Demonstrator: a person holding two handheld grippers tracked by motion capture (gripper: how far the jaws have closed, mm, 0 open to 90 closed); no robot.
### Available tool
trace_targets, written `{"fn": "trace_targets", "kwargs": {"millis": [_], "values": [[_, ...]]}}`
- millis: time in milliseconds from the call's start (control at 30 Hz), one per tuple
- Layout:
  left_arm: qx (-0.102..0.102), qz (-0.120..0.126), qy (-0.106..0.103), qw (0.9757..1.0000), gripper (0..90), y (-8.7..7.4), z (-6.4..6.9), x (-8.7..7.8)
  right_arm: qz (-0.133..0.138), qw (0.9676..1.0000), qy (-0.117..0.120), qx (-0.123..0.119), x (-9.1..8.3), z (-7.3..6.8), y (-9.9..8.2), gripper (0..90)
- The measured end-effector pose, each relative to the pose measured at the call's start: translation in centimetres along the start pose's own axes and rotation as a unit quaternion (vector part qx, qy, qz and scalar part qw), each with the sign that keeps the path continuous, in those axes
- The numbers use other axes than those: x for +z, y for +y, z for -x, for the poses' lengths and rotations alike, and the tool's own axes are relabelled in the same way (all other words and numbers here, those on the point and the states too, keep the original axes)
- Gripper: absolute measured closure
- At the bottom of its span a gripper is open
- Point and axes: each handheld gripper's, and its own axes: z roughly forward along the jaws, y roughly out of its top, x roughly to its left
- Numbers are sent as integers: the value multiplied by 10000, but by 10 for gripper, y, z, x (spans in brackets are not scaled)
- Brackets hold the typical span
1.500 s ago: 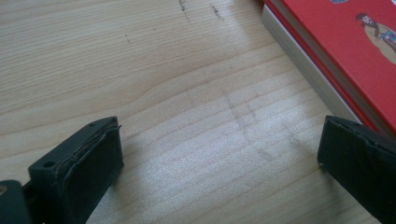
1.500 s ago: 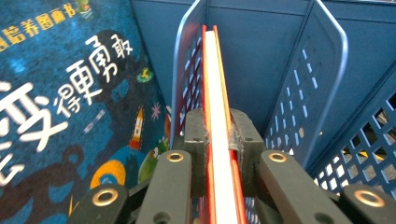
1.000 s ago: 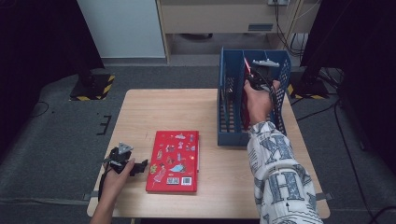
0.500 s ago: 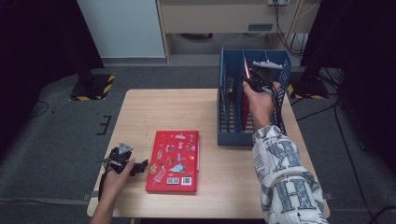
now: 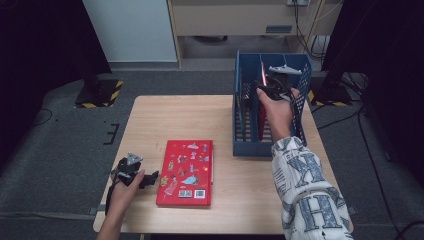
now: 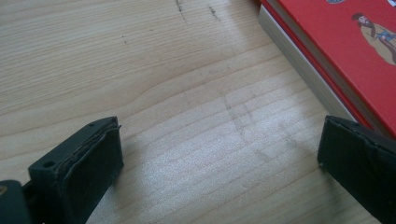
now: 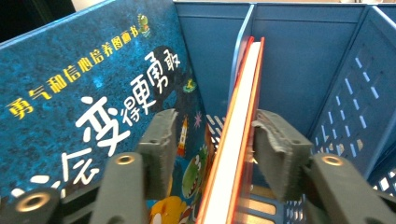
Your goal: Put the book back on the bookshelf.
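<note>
We are looking at the right gripper [image 7: 212, 140] with its jaws half spread; they have just been opening, and the orange-edged book [image 7: 238, 112] is standing between them, the right pad touching or nearly touching its edge (we cannot tell which) and the left pad clear of it. That book is standing upright in a slot of the blue rack [image 5: 245, 135], just right of a blue picture book [image 7: 88, 93]. The left gripper [image 6: 219, 168] is resting with jaws spread wide over bare wood, holding nothing. The wooden table [image 5: 165, 120] is sitting on grey floor, with the rack at its far right. The red book [image 5: 186, 172] is lying flat at the near side, just right of the left gripper.
</note>
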Motion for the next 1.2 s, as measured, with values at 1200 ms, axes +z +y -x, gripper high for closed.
{"fn": "trace_targets", "kwargs": {"millis": [1200], "values": [[-10, -2, 6, 10000, 0, 1, 1, 1, 433, 9963, 717, -193, -65, 5, -36, 92]]}}
